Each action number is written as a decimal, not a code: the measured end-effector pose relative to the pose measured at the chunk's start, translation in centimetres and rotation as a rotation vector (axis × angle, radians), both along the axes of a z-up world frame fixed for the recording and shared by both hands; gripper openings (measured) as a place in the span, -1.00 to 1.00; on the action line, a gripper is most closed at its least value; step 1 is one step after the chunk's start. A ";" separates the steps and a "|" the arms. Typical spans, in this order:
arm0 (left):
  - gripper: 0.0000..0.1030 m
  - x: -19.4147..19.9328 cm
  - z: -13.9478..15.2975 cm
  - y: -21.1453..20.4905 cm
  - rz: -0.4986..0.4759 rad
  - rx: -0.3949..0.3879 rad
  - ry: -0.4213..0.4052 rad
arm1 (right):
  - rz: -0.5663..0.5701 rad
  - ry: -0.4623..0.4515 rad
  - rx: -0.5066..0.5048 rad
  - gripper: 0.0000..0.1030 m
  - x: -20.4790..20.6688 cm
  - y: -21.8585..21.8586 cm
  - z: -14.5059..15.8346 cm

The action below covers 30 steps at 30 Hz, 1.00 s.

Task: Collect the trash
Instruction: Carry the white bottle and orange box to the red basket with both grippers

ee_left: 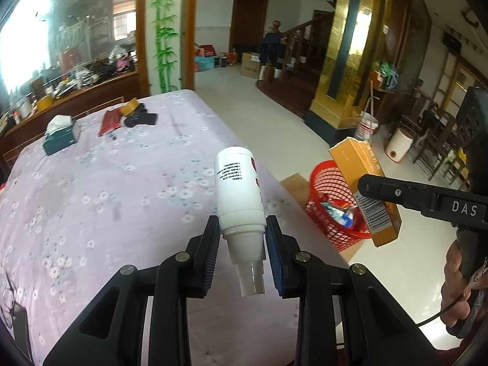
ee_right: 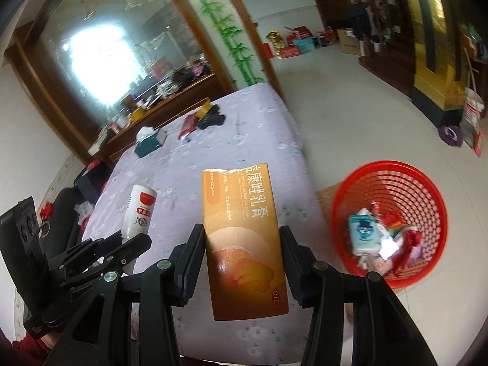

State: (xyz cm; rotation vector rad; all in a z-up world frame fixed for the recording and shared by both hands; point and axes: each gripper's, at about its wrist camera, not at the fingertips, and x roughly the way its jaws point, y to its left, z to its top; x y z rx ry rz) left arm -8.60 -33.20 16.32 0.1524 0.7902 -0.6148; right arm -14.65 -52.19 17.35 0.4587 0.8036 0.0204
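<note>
My left gripper (ee_left: pixel 242 231) is shut on a white plastic bottle (ee_left: pixel 238 189), held above the near right part of the table; the bottle also shows in the right wrist view (ee_right: pixel 138 213). My right gripper (ee_right: pixel 242 241) is shut on an orange medicine box (ee_right: pixel 241 231), held over the table's right edge. In the left wrist view the box (ee_left: pixel 364 180) hangs just above the red mesh basket (ee_left: pixel 326 183). The basket (ee_right: pixel 427 189) stands on the floor to the right of the table and holds several wrappers and packets.
The table carries a pale floral cloth (ee_left: pixel 122 183). At its far end lie a green tissue box (ee_left: pixel 61 135), a red packet (ee_left: pixel 109 121), a black object (ee_left: pixel 141 119) and a tape roll (ee_left: pixel 129 106). A flat cardboard sheet (ee_left: pixel 297 184) lies under the basket. A white bucket (ee_left: pixel 367 126) stands further off.
</note>
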 end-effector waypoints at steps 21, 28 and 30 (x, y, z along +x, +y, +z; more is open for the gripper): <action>-0.44 -0.5 -0.4 -15.1 -0.254 0.001 0.031 | -0.266 0.021 0.053 0.03 -4.5 -12.9 -0.2; -0.44 0.0 -2.4 -18.7 -0.278 0.030 0.058 | -0.294 0.056 0.095 0.03 -3.9 -15.6 -2.1; -0.44 0.3 -3.0 -19.6 -0.278 0.041 0.065 | -0.299 0.063 0.099 0.03 -3.6 -16.1 -2.4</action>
